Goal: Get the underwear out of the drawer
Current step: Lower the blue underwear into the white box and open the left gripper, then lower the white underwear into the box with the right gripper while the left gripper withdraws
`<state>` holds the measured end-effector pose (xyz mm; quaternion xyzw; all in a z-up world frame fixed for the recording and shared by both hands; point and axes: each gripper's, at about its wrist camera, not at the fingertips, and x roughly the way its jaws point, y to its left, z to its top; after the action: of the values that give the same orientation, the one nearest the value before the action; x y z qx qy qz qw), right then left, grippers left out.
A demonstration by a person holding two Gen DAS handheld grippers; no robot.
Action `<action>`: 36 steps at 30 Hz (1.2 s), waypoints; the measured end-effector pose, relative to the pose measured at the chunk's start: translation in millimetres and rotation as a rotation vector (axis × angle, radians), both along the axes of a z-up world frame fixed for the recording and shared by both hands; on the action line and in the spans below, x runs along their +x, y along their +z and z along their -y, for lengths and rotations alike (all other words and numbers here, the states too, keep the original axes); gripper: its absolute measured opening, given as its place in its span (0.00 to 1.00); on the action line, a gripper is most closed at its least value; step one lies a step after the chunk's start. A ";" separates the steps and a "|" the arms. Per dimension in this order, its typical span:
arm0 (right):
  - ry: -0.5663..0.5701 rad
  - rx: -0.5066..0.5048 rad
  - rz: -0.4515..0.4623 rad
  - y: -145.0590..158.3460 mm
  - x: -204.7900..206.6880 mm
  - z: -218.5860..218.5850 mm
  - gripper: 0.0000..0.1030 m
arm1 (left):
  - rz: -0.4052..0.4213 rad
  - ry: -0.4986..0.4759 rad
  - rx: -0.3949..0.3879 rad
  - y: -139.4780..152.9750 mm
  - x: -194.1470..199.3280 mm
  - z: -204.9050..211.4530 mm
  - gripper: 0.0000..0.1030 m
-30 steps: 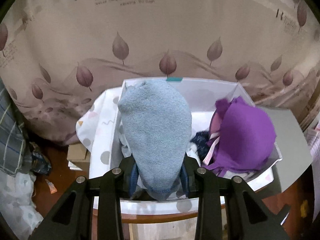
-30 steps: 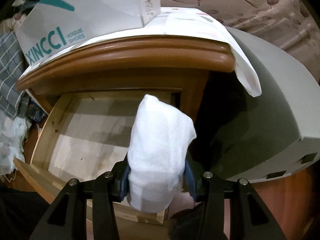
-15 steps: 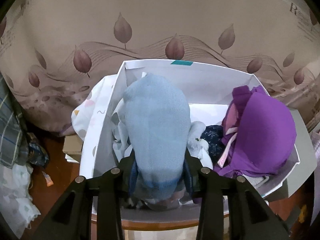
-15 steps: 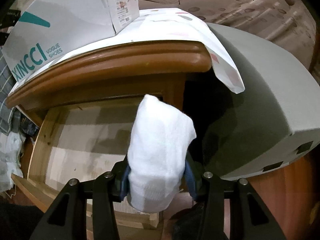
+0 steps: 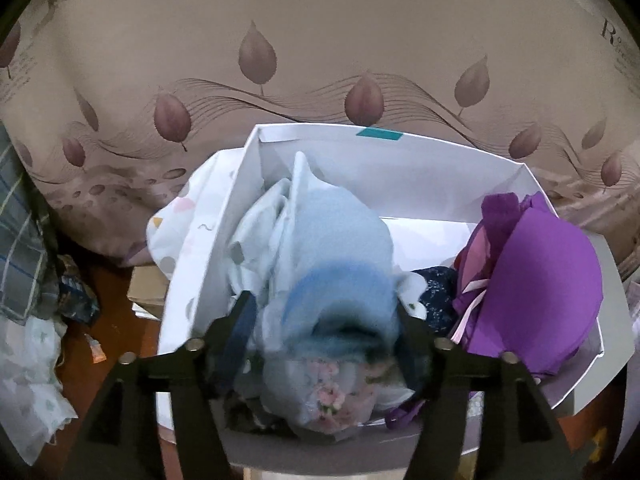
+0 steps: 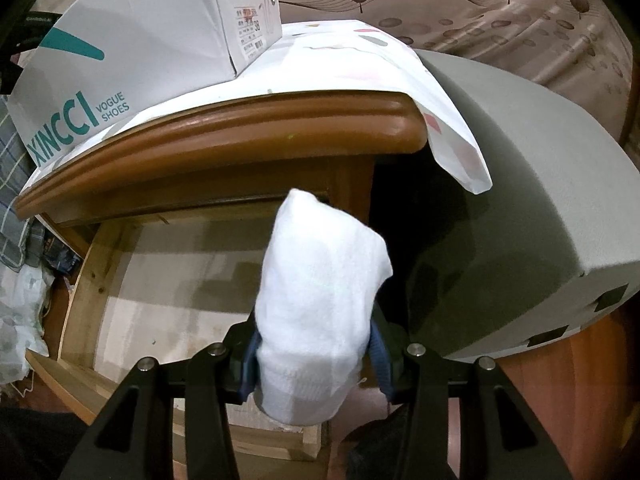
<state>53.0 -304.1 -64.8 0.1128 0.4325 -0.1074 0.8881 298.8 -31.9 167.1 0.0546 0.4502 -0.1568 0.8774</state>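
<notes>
In the left wrist view my left gripper (image 5: 324, 320) stands over the white shoe box (image 5: 440, 160). Its jaws are spread wider than before, and the light blue sock (image 5: 340, 248) lies loose between them, dropping onto the clothes in the box. A purple bra (image 5: 540, 276) fills the box's right side. In the right wrist view my right gripper (image 6: 316, 352) is shut on a white sock (image 6: 320, 296) and holds it above the open wooden drawer (image 6: 180, 288), whose visible bottom is bare.
The shoe box (image 6: 132, 60) sits on a white spotted cloth (image 6: 360, 60) over the wooden cabinet top (image 6: 240, 136). A grey padded block (image 6: 520, 200) stands right of the cabinet. A leaf-patterned curtain (image 5: 320, 60) hangs behind. Clothes (image 5: 28, 280) lie on the floor at left.
My left gripper moved forward over the box, lowered, and opened; the blue sock slumped down into the box. My right gripper rose slightly with the white sock.
</notes>
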 end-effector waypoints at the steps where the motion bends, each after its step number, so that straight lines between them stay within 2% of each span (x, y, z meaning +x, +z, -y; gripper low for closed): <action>1: 0.001 0.000 0.000 0.2 -0.1 0.0 0.45 | 0.004 -0.003 0.000 1.3 -1.5 -0.4 0.64; 6: 0.008 -0.008 -0.002 0.3 1.2 -2.9 0.45 | 0.046 -0.018 0.014 13.8 -17.4 -1.6 0.64; 12: 0.016 -0.040 -0.005 0.0 1.5 -8.1 0.45 | 0.156 -0.017 0.063 33.8 -49.6 -7.1 0.65; 15: 0.024 -0.079 0.000 0.6 0.6 -11.5 0.45 | 0.182 -0.022 0.079 41.7 -65.6 -10.2 0.66; 20: 0.042 -0.080 0.002 -0.7 0.9 -17.2 0.45 | 0.217 -0.043 0.109 46.1 -101.2 -17.6 0.70; 26: 0.077 -0.084 0.020 2.2 -1.1 -24.5 0.45 | 0.213 -0.031 0.105 30.5 -144.3 -37.2 0.72; 29: 0.102 -0.056 0.032 4.5 -1.8 -28.1 0.45 | 0.223 -0.008 0.110 15.8 -164.9 -52.3 0.74; 33: 0.105 -0.027 0.032 9.4 -3.3 -28.3 0.45 | 0.168 0.042 0.078 -11.0 -184.7 -77.8 0.77; 36: 0.102 -0.015 0.034 16.2 -8.3 -27.1 0.45 | 0.129 0.092 0.084 -35.0 -194.2 -95.2 0.79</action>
<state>44.7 -277.0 -48.7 0.0858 0.4220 -0.0635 0.9003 104.6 63.3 132.1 0.0805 0.4010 -0.0935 0.9078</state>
